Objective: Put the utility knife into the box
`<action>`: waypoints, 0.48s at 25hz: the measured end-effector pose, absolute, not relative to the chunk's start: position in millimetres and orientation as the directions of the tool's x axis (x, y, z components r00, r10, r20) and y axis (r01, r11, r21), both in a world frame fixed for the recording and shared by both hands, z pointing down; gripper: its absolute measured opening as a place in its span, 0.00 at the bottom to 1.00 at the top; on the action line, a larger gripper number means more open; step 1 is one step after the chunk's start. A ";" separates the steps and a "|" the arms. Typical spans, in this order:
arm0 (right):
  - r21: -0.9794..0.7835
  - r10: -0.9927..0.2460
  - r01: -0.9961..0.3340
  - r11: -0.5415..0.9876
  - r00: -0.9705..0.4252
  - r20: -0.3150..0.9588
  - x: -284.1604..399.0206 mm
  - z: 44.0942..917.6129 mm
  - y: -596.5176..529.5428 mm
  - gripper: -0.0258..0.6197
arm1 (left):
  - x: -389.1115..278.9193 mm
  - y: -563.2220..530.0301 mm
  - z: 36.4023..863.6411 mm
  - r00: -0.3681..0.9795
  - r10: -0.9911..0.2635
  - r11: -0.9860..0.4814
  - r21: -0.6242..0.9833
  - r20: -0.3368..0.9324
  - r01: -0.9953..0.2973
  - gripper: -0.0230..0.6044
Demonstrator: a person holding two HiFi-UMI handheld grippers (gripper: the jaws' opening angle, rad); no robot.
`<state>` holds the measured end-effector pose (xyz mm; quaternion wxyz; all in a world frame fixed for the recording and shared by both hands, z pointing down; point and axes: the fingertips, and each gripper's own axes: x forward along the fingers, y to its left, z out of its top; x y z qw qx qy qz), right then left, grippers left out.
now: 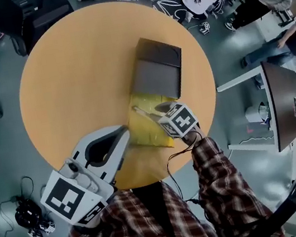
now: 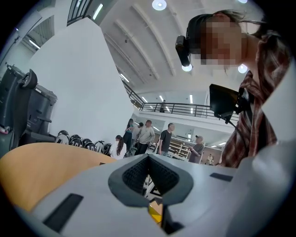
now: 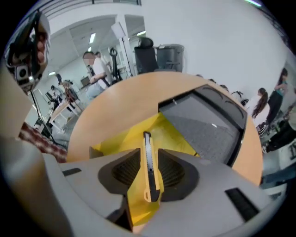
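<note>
Right hand-held gripper [image 3: 149,157] grips slim yellow utility knife [image 3: 151,178] above yellow sheet [image 3: 125,139] beside open dark grey box [image 3: 208,125]. Left hand-held gripper [image 2: 149,173] sits clenched, empty.

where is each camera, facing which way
Head view: on the head, steeply down at the table; left claw, right claw, plaid sleeves.
Left gripper view: on the left claw, tilted up toward the ceiling; shut jaws, shirt.
Right gripper view: on the right claw, toward the box; jaws gripping the utility knife.
Shared by head and right gripper views: box.
</note>
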<state>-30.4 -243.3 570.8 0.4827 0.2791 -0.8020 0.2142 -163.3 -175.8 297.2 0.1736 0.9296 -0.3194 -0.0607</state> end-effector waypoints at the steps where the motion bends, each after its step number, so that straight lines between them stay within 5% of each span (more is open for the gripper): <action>1: -0.087 -0.279 -0.671 0.736 -0.417 0.865 -35.4 554.5 -246.2 0.24 | -161.5 -174.9 295.3 0.791 -0.612 -0.740 0.357 -0.004 -0.570 0.05; 7: -0.156 -0.493 -0.716 0.680 -0.604 0.626 -62.1 446.2 -251.6 0.23 | -150.0 -176.8 280.6 0.807 -0.591 -0.768 0.322 -0.021 -0.554 0.05; 12: -0.129 -0.639 -0.753 0.645 -0.624 0.449 -74.0 375.6 -240.8 0.10 | -149.7 -177.2 273.4 0.811 -0.584 -0.781 0.299 -0.036 -0.549 0.05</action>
